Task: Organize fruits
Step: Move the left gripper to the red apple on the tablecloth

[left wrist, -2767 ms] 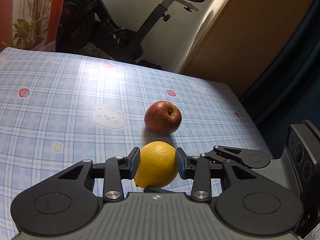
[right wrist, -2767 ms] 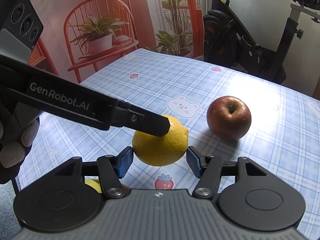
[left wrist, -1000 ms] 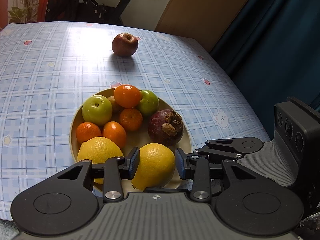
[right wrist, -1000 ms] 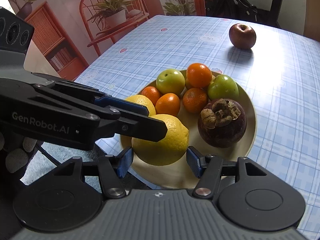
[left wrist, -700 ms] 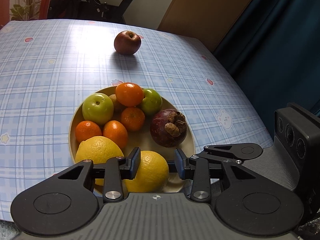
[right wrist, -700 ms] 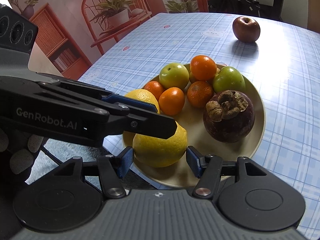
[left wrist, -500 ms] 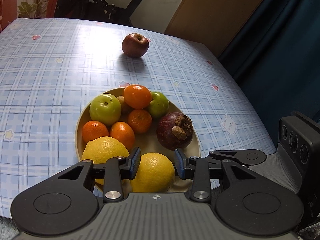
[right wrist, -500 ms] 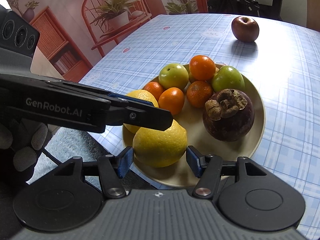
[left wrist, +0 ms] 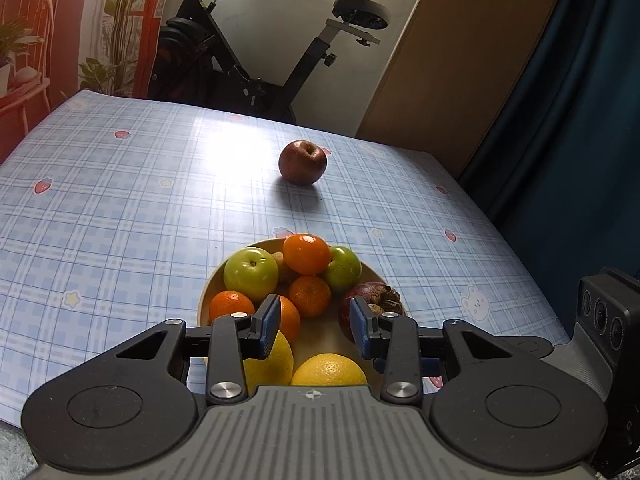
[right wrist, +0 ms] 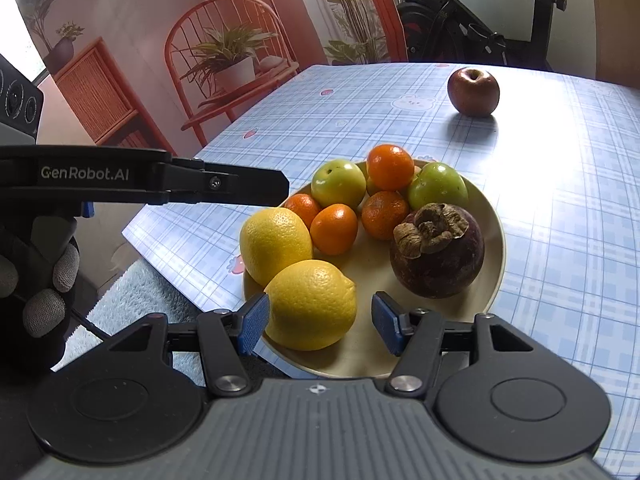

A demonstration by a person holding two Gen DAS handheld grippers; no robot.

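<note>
A beige plate (right wrist: 496, 216) near the table's front edge holds two lemons, several small oranges, two green fruits and a dark mangosteen (right wrist: 438, 252). The nearer lemon (right wrist: 312, 304) lies at the plate's front; it also shows in the left wrist view (left wrist: 328, 370). A red apple (left wrist: 303, 162) sits alone further back on the table and also shows in the right wrist view (right wrist: 473, 91). My left gripper (left wrist: 314, 326) is open and empty, raised above the plate. My right gripper (right wrist: 320, 324) is open, its jaws either side of the nearer lemon without gripping it.
The table has a blue checked cloth (left wrist: 120, 208). An exercise bike (left wrist: 248, 60) stands behind it. A red chair with a potted plant (right wrist: 228, 64) stands at the left. A dark curtain (left wrist: 568, 100) hangs at the right.
My left gripper carried the lemon from beside the apple to the plate, let it go there, then opened and rose and tilted up. My right gripper stayed open.
</note>
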